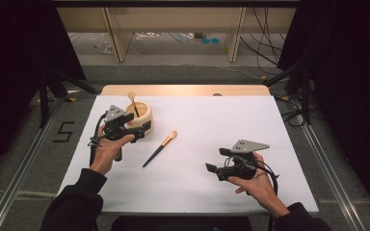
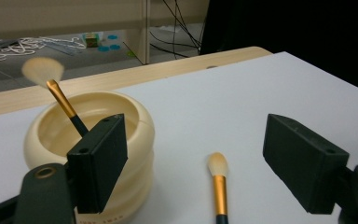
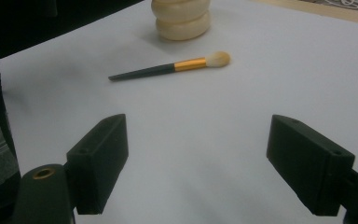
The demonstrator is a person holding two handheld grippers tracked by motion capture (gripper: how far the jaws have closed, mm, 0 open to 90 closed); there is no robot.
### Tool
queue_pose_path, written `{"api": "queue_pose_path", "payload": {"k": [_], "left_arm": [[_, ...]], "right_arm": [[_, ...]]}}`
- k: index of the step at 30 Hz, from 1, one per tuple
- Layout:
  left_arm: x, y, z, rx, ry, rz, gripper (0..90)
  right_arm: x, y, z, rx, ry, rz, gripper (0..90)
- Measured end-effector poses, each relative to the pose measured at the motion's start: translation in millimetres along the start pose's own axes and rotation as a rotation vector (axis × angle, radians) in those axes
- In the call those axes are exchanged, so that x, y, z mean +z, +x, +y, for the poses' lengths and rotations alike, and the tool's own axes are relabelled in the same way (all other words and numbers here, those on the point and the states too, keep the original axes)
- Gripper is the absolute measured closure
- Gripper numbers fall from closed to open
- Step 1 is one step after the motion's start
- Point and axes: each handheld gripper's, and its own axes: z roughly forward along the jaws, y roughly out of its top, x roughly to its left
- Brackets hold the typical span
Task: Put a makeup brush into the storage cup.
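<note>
Both hands hold their tongs low, apart: left tongs (image 1: 142,130) with jaws spread wide, right tongs (image 1: 213,169) likewise gaping, empty.

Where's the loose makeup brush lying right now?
In the high view the loose brush lies flat on the white table, just right of the cream pot, bristles pointing away from the person, between the two grippers.

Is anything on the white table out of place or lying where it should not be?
One thing: a dark-handled makeup brush with a gold ferrule lies loose on the white table, while a similar brush stands in the cream ridged holder. Nothing looks spilled or damaged.
</note>
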Motion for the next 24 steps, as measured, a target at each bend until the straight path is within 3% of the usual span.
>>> {"api": "queue_pose_path", "payload": {"k": [8, 11, 24], "left_arm": [[-1.9, -15.0, -9.7, 0.019, 0.036, -0.031, 20.9], [-1.1, -18.2, -12.9, 0.051, 0.06, -0.024, 19.1], [3.4, -30.2, -33.1, 0.055, 0.145, -0.063, 16.7]], "right_arm": [[1.5, -0.7, 0.1, -0.005, 0.007, 0.009, 21.3], [3.0, -1.3, -0.2, -0.001, 0.002, 0.015, 21.2], [2.7, -4.1, -2.3, -0.001, 0.004, 0.022, 21.1]]}}
